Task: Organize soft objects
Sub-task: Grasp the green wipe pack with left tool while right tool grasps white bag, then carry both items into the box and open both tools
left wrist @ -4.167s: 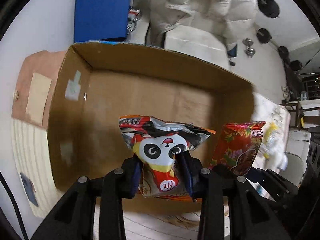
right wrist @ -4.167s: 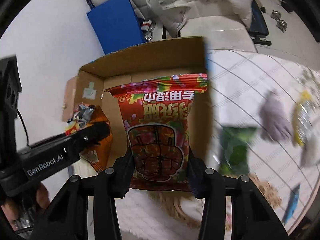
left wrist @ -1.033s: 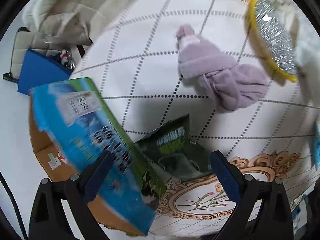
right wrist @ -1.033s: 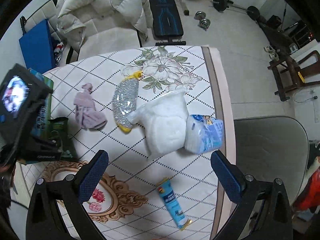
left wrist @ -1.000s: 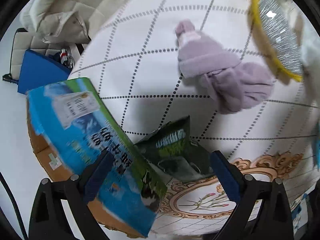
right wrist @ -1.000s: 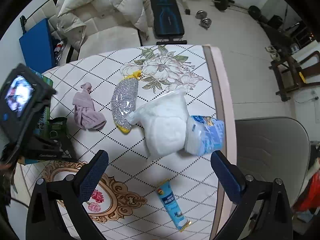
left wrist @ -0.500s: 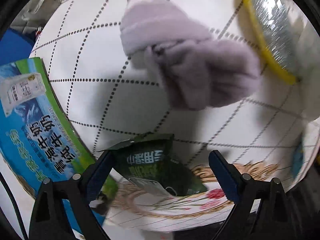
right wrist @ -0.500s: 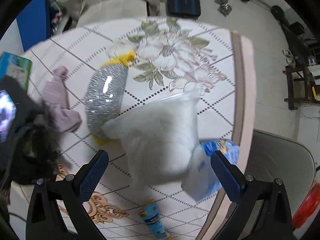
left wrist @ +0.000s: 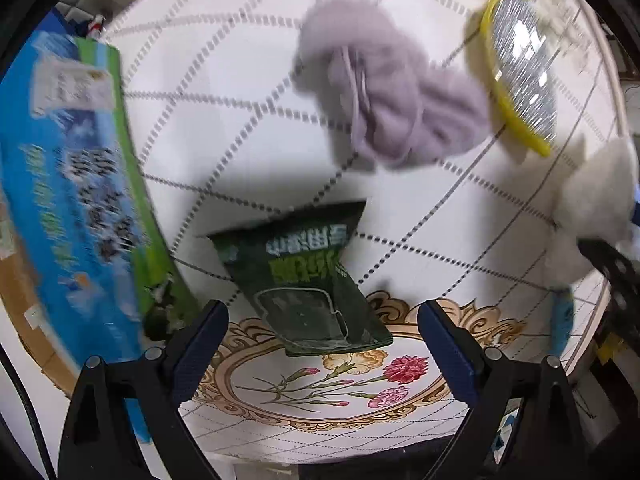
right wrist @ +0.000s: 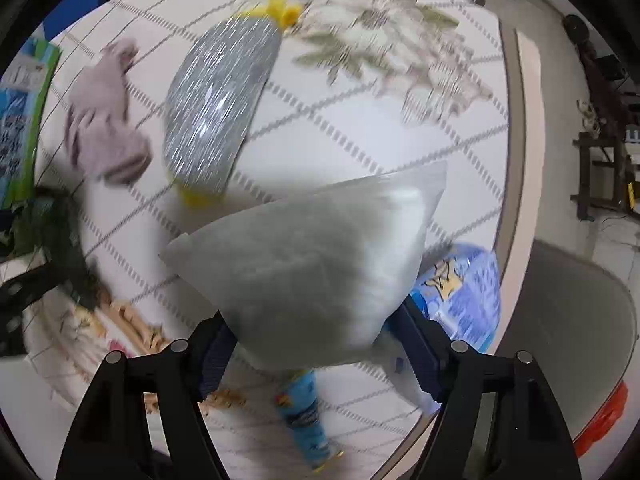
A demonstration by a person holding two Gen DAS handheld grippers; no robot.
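Observation:
My left gripper (left wrist: 320,340) is open, its jaws wide on either side of a dark green snack bag (left wrist: 304,276) lying on the tablecloth. A lilac cloth (left wrist: 384,92) lies beyond it. My right gripper (right wrist: 316,344) is open, its jaws on either side of the near end of a clear bag of white stuffing (right wrist: 320,264), not closed on it. A silver and yellow pouch (right wrist: 220,108) and the lilac cloth (right wrist: 104,128) lie further left in the right wrist view.
The blue and green side of the cardboard box (left wrist: 68,184) stands at the left. A blue packet (right wrist: 464,292) and a blue tube (right wrist: 304,412) lie by the white bag, near the table's right edge (right wrist: 524,160). A grey chair (right wrist: 568,340) stands beyond that edge.
Both grippers have dropped closer to the table. The left one now straddles the green bag; the right one has moved in around the white bag.

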